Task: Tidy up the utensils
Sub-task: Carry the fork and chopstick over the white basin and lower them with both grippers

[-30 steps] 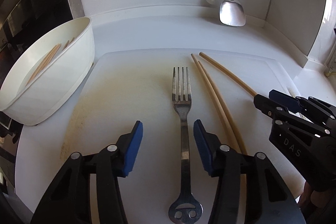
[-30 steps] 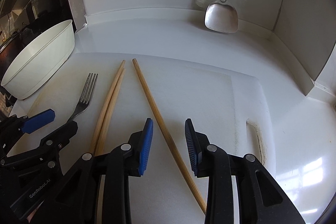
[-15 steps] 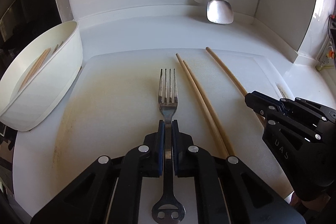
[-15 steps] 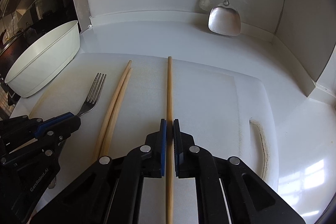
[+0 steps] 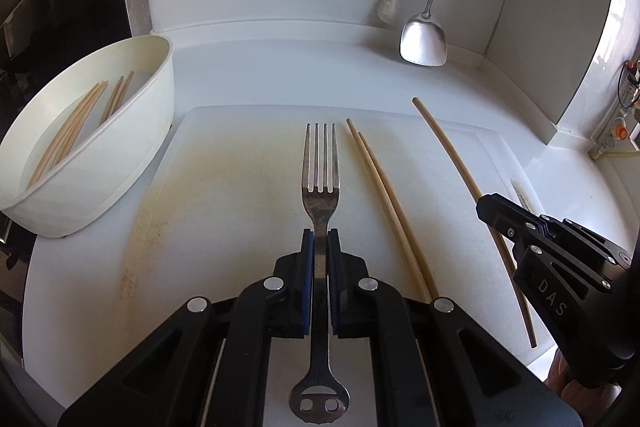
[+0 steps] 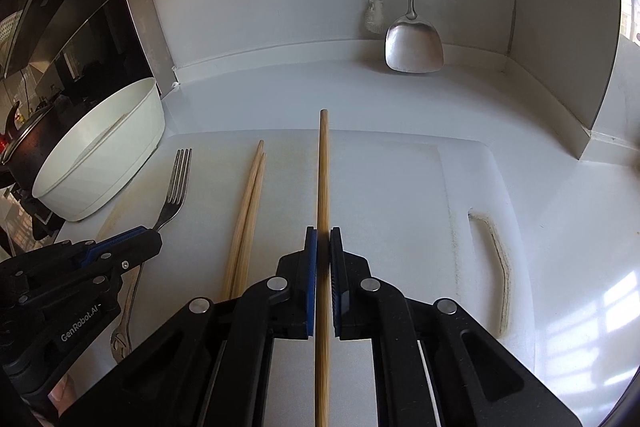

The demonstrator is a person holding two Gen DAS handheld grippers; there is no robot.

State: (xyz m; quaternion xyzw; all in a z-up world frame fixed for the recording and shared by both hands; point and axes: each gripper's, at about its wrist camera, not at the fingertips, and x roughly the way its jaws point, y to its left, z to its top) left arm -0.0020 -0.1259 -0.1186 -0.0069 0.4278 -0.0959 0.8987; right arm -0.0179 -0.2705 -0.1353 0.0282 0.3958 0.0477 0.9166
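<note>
**Fork and chopstick both clamped above the cutting board**

Fork: a plain steel one with four long tines pointing to the far side and a flat handle end pierced by a slot and two round holes. It lies along the middle of the white cutting board, which sits on the white desk. The left gripper has its blue-padded fingers pressed together on the fork's neck, just below the tines.

Just right of the fork a pair of pale wooden chopsticks lies loose on the board, touching along their length. Further right, a single chopstick runs straight away from the right gripper, whose fingers are closed tight on its shaft; its far tip reaches past the board's far edge. From the left wrist view this chopstick appears tilted, its far end raised.

At the far left a white oval tub stands beside the board, holding several more chopsticks. A steel spatula hangs against the far wall.
</note>
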